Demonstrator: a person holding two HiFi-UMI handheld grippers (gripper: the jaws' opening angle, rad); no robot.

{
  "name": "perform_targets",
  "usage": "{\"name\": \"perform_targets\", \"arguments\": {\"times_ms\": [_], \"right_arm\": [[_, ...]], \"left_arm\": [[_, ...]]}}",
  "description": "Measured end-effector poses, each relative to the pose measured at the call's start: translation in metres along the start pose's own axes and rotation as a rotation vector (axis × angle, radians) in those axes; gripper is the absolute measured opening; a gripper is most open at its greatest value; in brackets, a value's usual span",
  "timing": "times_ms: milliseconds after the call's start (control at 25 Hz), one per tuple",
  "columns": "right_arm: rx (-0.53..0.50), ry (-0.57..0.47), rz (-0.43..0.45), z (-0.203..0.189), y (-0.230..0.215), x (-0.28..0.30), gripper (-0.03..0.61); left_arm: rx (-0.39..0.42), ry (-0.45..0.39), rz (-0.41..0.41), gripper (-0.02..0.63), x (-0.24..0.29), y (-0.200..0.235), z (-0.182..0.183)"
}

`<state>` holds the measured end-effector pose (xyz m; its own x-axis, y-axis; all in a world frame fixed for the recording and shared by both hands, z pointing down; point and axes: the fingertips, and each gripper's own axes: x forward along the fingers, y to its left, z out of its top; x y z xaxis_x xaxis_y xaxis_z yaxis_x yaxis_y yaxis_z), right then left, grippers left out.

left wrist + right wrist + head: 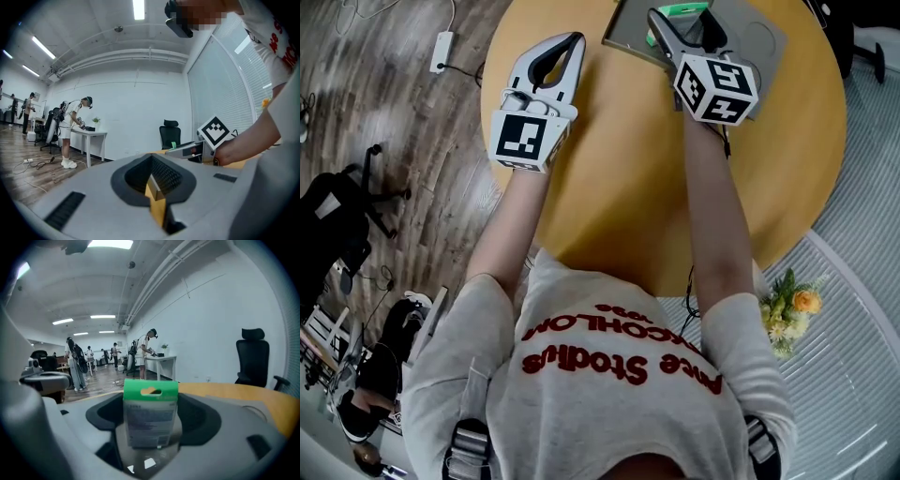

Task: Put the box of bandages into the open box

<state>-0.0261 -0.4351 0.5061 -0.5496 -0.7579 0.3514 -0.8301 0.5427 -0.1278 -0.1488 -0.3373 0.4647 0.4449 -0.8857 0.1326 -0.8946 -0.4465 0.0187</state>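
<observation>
1. My right gripper [682, 28] is clenched on the box of bandages [150, 416]. The jaws press its two sides, and its green hang-tab end stands up between them.
2. In the head view that gripper reaches over the open box [764, 37] at the far edge of the round table [619, 187]. I judge the pick-up and most of the carry to be done.
3. I cannot tell from any view whether the bandages are already down inside the open box or are held just above it.
4. My left gripper [574, 42] is near the table's left edge, well apart from the open box. Its jaws meet at the tips and grip nothing.
5. What I judge is left: lower the bandages into the open box, let the right jaws part, and lift clear.
</observation>
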Motion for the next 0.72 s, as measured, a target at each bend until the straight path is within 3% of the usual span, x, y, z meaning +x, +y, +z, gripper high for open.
{"name": "perform_targets", "arguments": {"times_ms": [160,440,720], "right_arm": [[-0.013,0.025,-0.034,-0.008,-0.001,0.003,0.357],[-0.017,0.054,-0.014,-0.011,-0.001,0.003,0.357],[-0.037,-0.035,0.005,0.019,0.009,-0.027,0.357]], "left_arm": [[-0.004,0.004,-0.002,0.006,0.002,0.002,0.000],[-0.002,0.003,-0.001,0.006,0.002,0.003,-0.001],[0.008,-0.012,-0.012,0.006,-0.006,-0.004,0.013]]}}
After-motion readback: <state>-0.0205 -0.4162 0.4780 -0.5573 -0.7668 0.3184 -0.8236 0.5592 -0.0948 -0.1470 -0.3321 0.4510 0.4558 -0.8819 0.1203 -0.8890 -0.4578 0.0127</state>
